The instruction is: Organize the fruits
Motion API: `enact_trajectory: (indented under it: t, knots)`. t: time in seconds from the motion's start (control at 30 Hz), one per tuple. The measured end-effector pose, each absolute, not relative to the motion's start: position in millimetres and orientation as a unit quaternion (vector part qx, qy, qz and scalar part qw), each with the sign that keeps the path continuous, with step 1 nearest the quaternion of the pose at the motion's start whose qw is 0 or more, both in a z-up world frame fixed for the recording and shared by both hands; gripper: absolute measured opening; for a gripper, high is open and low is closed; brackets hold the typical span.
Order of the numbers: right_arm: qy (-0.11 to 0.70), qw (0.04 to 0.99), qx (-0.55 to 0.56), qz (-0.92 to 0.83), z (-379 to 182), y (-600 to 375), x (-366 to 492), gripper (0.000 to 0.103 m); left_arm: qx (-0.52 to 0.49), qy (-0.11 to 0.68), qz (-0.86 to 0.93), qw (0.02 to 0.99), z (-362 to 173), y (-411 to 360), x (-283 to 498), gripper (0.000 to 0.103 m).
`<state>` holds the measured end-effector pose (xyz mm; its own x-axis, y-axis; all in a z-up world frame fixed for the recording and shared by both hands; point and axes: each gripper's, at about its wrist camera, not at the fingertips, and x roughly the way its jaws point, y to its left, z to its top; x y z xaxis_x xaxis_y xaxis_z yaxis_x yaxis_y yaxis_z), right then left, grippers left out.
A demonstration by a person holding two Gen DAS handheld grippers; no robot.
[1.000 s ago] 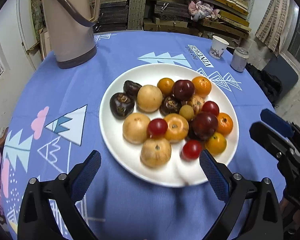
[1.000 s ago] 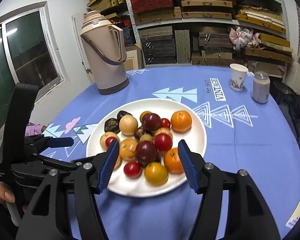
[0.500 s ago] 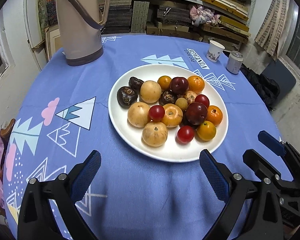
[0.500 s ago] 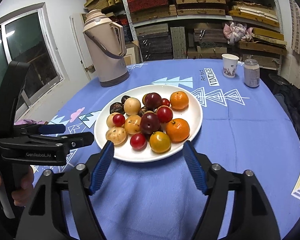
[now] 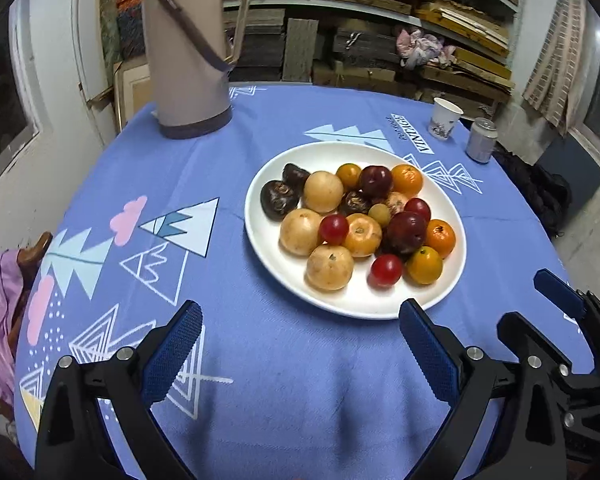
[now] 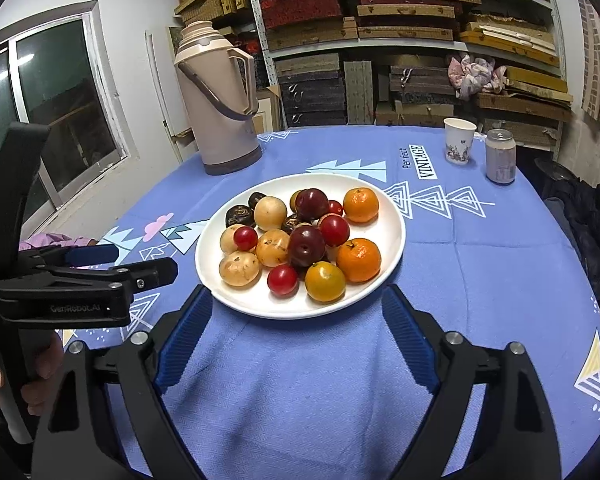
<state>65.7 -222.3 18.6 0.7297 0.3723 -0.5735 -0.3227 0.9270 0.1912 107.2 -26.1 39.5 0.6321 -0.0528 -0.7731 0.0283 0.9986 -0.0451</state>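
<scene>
A white plate (image 5: 352,306) (image 6: 256,304) on the blue tablecloth holds a pile of fruit: tan round fruits (image 5: 329,267), oranges (image 6: 358,260), dark plums (image 6: 307,245), red cherry tomatoes (image 5: 386,271) and dark brown chestnut-like fruits (image 5: 278,199). My left gripper (image 5: 300,354) is open and empty, over the cloth just short of the plate's near rim. My right gripper (image 6: 296,338) is open and empty, also just short of the plate. Each gripper shows in the other's view, the left (image 6: 100,272) and the right (image 5: 540,312).
A tall beige thermos (image 5: 190,48) (image 6: 222,100) stands at the back left of the table. A paper cup (image 5: 444,118) (image 6: 459,140) and a can (image 5: 481,140) (image 6: 500,156) stand at the back right. Shelves of boxes fill the wall behind.
Both grippers have drawn back from the plate toward the near table edge and lifted; the plate now sits farther off. Both stay open. The fruit has not moved.
</scene>
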Motion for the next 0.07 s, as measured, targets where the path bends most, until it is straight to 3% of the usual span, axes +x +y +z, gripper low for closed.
enact_trajectory:
  t: [0.07]
  knots:
    - [0.318,0.929,0.038,0.186,17.8,-221.6,65.8,0.085,-0.012,0.435,-0.014,0.900,35.9,-24.3,107.6,0.099]
